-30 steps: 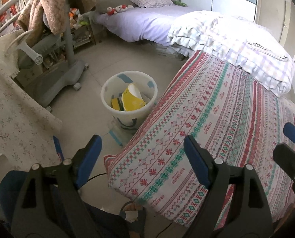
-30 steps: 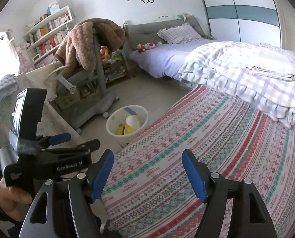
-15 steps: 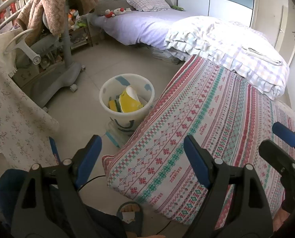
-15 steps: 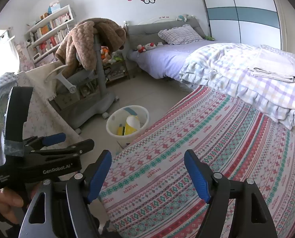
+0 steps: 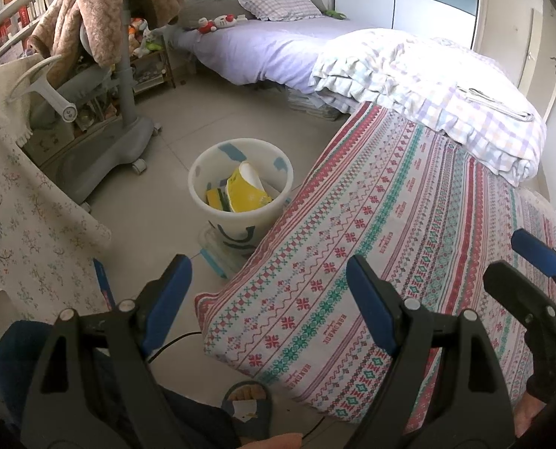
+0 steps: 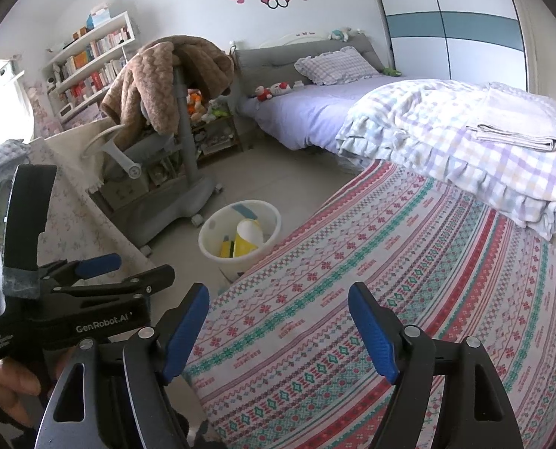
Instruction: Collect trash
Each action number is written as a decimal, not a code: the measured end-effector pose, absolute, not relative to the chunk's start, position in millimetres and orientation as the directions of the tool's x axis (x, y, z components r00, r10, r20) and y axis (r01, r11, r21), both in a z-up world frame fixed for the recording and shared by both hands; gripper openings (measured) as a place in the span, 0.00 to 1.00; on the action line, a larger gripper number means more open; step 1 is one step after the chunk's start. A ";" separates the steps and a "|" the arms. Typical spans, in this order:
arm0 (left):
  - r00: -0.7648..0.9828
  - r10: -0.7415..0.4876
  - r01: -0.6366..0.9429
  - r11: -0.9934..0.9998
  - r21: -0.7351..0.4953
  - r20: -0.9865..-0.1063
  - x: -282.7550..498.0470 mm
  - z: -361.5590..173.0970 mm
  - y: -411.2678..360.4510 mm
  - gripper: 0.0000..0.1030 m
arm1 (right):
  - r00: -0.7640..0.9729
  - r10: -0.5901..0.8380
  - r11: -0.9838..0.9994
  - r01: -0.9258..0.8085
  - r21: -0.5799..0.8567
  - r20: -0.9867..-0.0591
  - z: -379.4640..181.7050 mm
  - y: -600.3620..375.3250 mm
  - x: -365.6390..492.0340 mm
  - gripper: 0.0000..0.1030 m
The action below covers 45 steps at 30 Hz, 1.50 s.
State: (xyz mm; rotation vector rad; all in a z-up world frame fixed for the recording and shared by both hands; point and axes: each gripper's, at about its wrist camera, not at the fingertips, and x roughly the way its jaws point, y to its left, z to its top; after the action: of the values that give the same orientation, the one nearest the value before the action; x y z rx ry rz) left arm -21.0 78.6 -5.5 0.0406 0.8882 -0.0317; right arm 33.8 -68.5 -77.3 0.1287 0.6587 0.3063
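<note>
Bedroom floor of pale tile runs between a purple-sheeted bed (image 6: 315, 112) at the back and a nearer bed spread with a striped patterned sheet (image 5: 408, 243), whose corner hangs just beside a white plastic wastebasket (image 5: 240, 220). That bin stands on the tile, touching or nearly touching the sheet's edge, and already holds a yellow-and-white wrapper or carton (image 5: 246, 191) with a smaller yellow piece beside it. A grey wheeled chair (image 5: 102, 149) draped in a brown fleece blanket (image 6: 158, 86) stands behind the bin, and a floral cloth (image 5: 23, 224) covers something at the left. The left gripper (image 5: 268, 288) hangs over the sheet's corner with its jaws spread wide and nothing between them. The right gripper (image 6: 278, 325) has just been opening and likewise stands wide and empty above the sheet. Judging by this, a piece has been dropped off and the collecting step is between items; no loose trash shows on the patterned sheet. A thin blue strip (image 5: 212, 263) lies on the tile near the bin's foot, though what it is cannot be told. The next move calls for finding another piece, closing on it, and carrying it over the bin's rim.
</note>
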 end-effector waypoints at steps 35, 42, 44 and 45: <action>0.637 -0.025 0.068 0.997 0.024 -0.771 -16.6 -8.1 86.4 0.82 | 0.753 0.314 0.949 -0.245 0.198 -0.578 -78.9 -63.2 35.1 0.79; 0.636 -0.029 0.072 0.997 0.022 -0.772 -15.0 -8.8 87.5 0.82 | 0.752 0.319 0.948 -0.246 0.203 -0.577 -79.7 -63.2 36.6 0.79; 0.634 -0.030 0.074 0.997 0.023 -0.773 -14.8 -8.7 87.5 0.82 | 0.750 0.320 0.947 -0.247 0.204 -0.579 -80.1 -62.9 36.8 0.79; 0.632 -0.030 0.075 0.997 0.022 -0.774 -14.8 -9.0 87.9 0.82 | 0.749 0.319 0.948 -0.246 0.204 -0.580 -80.3 -62.6 36.8 0.79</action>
State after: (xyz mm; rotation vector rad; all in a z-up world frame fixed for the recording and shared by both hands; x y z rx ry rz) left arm -14.8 87.9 -9.0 0.0533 0.8845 -0.0601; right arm 36.8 -62.6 -80.3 0.1169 0.6549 0.3098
